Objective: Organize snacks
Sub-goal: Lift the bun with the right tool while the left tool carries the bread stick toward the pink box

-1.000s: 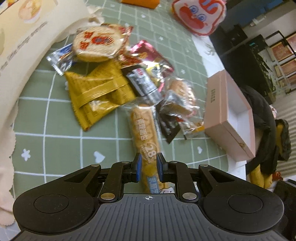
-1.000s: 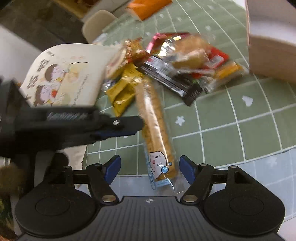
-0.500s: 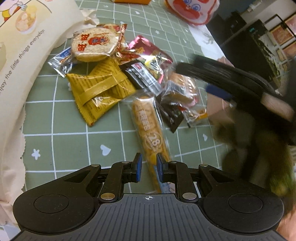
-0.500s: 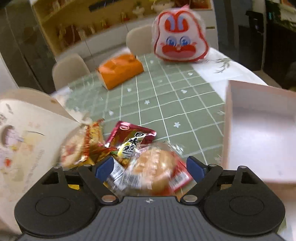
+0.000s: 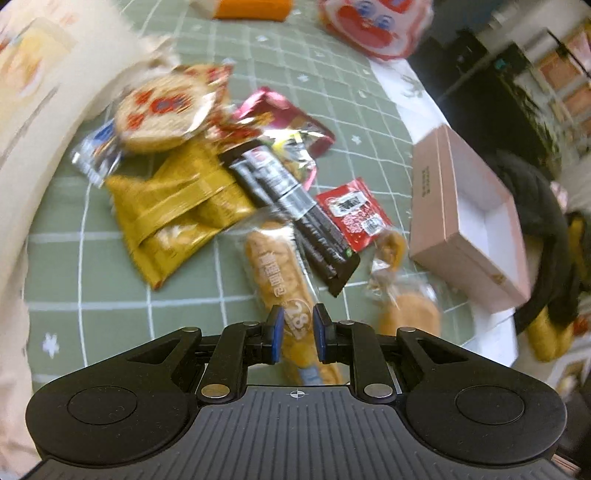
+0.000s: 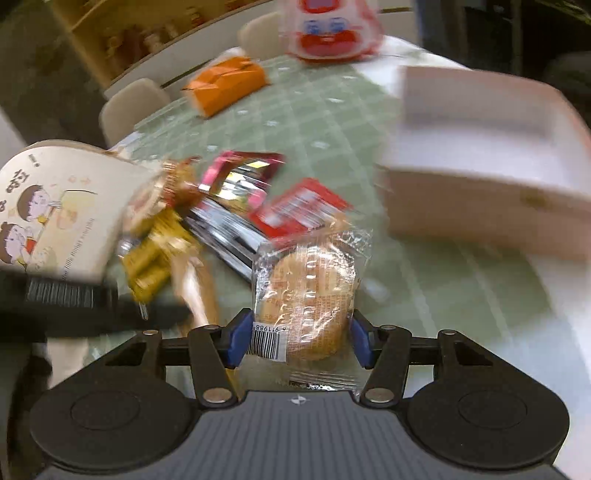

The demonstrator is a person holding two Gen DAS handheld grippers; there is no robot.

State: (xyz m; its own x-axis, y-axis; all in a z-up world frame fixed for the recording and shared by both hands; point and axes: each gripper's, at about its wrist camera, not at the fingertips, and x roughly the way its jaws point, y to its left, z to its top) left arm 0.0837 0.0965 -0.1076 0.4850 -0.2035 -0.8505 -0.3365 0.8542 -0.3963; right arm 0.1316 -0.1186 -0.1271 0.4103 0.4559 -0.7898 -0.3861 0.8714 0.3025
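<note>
A pile of wrapped snacks lies on the green checked tablecloth [image 5: 92,266]: a round rice cracker [image 5: 162,114], a yellow packet [image 5: 177,210], a black bar [image 5: 295,210], a red sachet [image 5: 352,212] and a long bread stick [image 5: 280,273]. My left gripper [image 5: 297,334] hovers over the bread stick's near end, jaws nearly closed with a narrow gap, gripping nothing. My right gripper [image 6: 298,339] is shut on a clear-wrapped round biscuit [image 6: 306,291], held above the cloth. An open, empty pink box [image 5: 465,218] stands at the right, also in the right wrist view [image 6: 487,173].
A cream printed bag [image 6: 55,206] lies at the left. An orange carton [image 6: 225,83] and a red-and-white rabbit bag [image 6: 328,29] stand at the far end. A small wrapped pastry [image 5: 391,251] lies near the box. The table edge runs at the right.
My right gripper closed on the round biscuit and pulled it out of the pile towards the near side, uncovering the red sachet. My left gripper shifted slightly over the bread stick.
</note>
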